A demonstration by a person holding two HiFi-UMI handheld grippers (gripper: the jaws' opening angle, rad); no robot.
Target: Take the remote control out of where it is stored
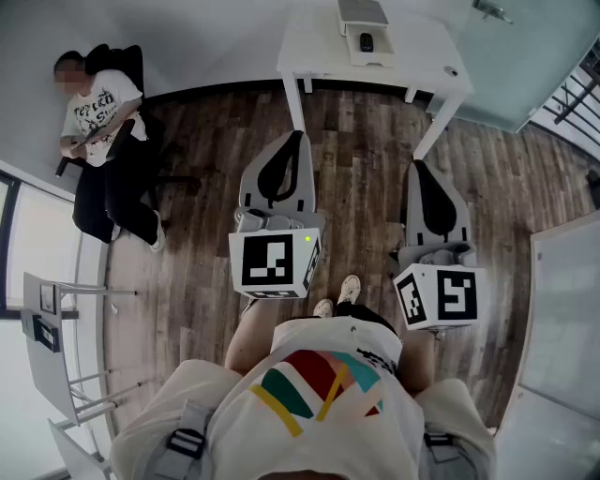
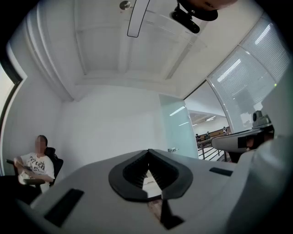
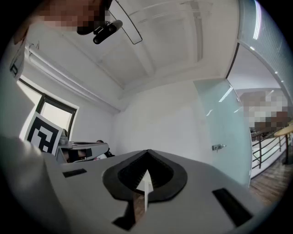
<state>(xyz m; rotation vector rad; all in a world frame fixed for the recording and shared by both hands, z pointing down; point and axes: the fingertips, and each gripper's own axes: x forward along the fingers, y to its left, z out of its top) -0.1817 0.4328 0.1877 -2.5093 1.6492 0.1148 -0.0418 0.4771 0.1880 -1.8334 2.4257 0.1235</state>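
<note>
We hold the left gripper point(image 1: 298, 139) and the right gripper point(image 1: 417, 169) side by side before us, both well short of the table point(image 1: 309, 47) that stands ahead against the back wall. On that table an open box point(image 1: 380, 58) holds a small object point(image 1: 366, 41) (too small for us to name), with a second box point(image 1: 362, 13) just behind it. A seated person point(image 1: 98, 112) is far to our left by the wall, and a door point(image 1: 525, 56) lies behind the table to the right.
</note>
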